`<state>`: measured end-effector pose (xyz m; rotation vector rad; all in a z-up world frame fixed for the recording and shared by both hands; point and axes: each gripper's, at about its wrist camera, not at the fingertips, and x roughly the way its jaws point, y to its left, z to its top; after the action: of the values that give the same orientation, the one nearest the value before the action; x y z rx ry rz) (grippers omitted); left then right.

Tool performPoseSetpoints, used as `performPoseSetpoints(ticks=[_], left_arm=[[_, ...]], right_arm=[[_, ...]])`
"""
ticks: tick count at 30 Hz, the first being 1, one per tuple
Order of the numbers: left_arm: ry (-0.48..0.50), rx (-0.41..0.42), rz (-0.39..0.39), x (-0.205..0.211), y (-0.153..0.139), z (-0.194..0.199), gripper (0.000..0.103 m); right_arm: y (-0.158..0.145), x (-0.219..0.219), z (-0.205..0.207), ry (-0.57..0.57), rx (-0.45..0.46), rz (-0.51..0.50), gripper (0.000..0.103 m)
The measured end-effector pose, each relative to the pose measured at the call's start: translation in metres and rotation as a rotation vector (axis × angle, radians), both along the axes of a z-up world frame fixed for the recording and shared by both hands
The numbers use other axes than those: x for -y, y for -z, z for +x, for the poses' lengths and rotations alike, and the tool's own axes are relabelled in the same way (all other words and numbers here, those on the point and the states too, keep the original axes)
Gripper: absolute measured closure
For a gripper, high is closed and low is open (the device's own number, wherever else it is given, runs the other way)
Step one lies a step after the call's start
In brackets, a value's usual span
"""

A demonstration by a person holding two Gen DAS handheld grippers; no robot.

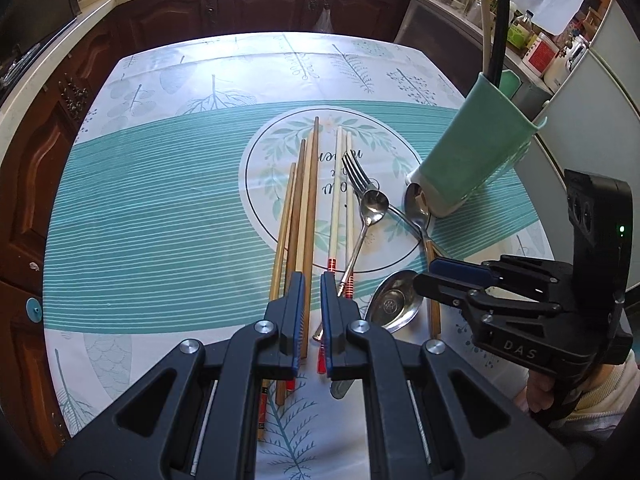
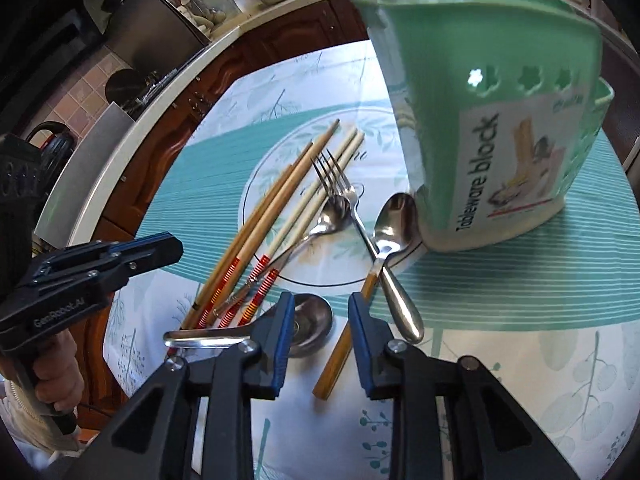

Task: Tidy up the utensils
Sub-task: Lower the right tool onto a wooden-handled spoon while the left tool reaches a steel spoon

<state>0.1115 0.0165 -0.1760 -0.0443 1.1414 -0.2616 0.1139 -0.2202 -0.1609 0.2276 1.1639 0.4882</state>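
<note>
Several utensils lie on the patterned tablecloth [image 1: 160,200]: brown chopsticks [image 1: 308,200], pale chopsticks with red bands [image 1: 336,200], a fork [image 1: 356,172] with a wooden handle [image 2: 340,356], a small spoon [image 1: 374,204], a larger spoon [image 2: 394,216] and a flat steel soup spoon [image 2: 312,324]. A green tableware holder [image 2: 492,120] stands at the right, with long handles rising out of it. My left gripper [image 1: 312,280] hovers shut over the chopstick ends, gripping nothing. My right gripper [image 2: 320,308] is open, with the fork's wooden handle and the soup spoon's bowl below its gap, untouched.
Wooden kitchen cabinets [image 1: 240,4] and a pale counter wrap the table's far and left sides. Jars and bottles [image 1: 536,48] crowd the counter at the right. A hand [image 2: 60,376] holds the left gripper's grip at the table's near left corner.
</note>
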Motion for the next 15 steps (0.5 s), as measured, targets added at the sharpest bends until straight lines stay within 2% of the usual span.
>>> performPoseSetpoints(ticks=[9, 15], left_arm=[[0.028, -0.007, 0.004, 0.008, 0.003, 0.002, 0.098], [0.112, -0.023, -0.015, 0.022, 0.004, 0.004, 0.098]], right_arm=[[0.009, -0.014, 0.004, -0.054, -0.014, -0.032, 0.08], [0.0, -0.003, 0.004, -0.023, 0.013, -0.014, 0.08]])
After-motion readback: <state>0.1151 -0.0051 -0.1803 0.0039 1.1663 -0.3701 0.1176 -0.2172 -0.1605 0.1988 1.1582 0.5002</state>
